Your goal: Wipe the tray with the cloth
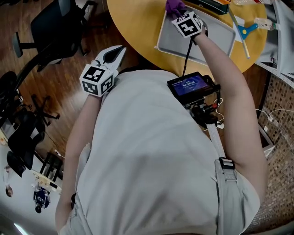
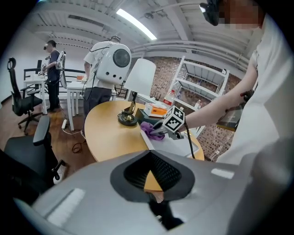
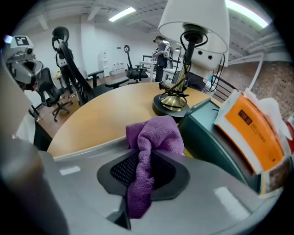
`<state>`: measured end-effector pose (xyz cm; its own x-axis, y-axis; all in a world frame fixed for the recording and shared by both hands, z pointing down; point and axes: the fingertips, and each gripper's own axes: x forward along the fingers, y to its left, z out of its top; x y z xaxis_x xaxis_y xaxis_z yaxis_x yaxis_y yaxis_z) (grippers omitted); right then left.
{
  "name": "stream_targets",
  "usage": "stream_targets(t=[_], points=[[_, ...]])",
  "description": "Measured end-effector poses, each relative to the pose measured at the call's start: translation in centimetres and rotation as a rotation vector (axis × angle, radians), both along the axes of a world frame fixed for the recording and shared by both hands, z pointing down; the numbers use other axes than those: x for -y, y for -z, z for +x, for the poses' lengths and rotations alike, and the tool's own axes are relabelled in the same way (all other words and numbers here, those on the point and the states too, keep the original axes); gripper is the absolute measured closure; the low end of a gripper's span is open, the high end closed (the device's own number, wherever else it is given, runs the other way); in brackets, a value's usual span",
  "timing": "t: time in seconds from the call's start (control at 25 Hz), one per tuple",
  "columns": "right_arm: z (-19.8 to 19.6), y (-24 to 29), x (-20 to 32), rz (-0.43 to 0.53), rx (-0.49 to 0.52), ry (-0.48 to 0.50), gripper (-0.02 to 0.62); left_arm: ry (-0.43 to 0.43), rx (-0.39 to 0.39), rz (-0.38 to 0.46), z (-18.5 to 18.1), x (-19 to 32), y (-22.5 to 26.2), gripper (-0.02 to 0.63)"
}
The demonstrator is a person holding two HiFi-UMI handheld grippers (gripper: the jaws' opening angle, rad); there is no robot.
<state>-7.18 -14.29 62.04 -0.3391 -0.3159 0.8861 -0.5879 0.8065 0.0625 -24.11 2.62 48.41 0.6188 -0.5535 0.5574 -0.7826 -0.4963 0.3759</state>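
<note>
Right tool (image 1: 177, 13) is clenched on the purple cloth (image 1: 174, 6), which bunches between its jaws and spills past their tips. The cloth sits at the far left corner of the grey tray (image 1: 216, 36), as the head view shows it. The tray lies on the round yellow surface (image 1: 138, 27). Left tool (image 1: 118, 51) hangs well apart from the tray, off the surface's near edge and over the wooden floor (image 1: 59, 92), jaws together and grasping nothing.
</note>
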Motion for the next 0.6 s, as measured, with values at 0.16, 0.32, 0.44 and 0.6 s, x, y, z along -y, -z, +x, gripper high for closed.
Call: stream_targets(t=[0.16,0.32,0.44,0.6], points=[[-0.7,0.0,-4.9,-0.034,0.013,0.136,0.528,-0.032,-0.03,0.019,0.5,0.8,0.2,0.606],[-1.3,-0.5,-11.4,-0.07,0.039,0.307,0.528,-0.109,-0.051,0.037,2.7,1.6,1.0,0.606],[-1.4,-0.6,-12.9,-0.067,0.032,0.363,0.528,-0.158,-0.054,0.044,4.5,1.8,1.5,0.606],[1.3,2.3,-12.2,0.014,0.095,0.278,0.528,-0.191,-0.055,0.051,8.1,0.9,2.7,0.606]])
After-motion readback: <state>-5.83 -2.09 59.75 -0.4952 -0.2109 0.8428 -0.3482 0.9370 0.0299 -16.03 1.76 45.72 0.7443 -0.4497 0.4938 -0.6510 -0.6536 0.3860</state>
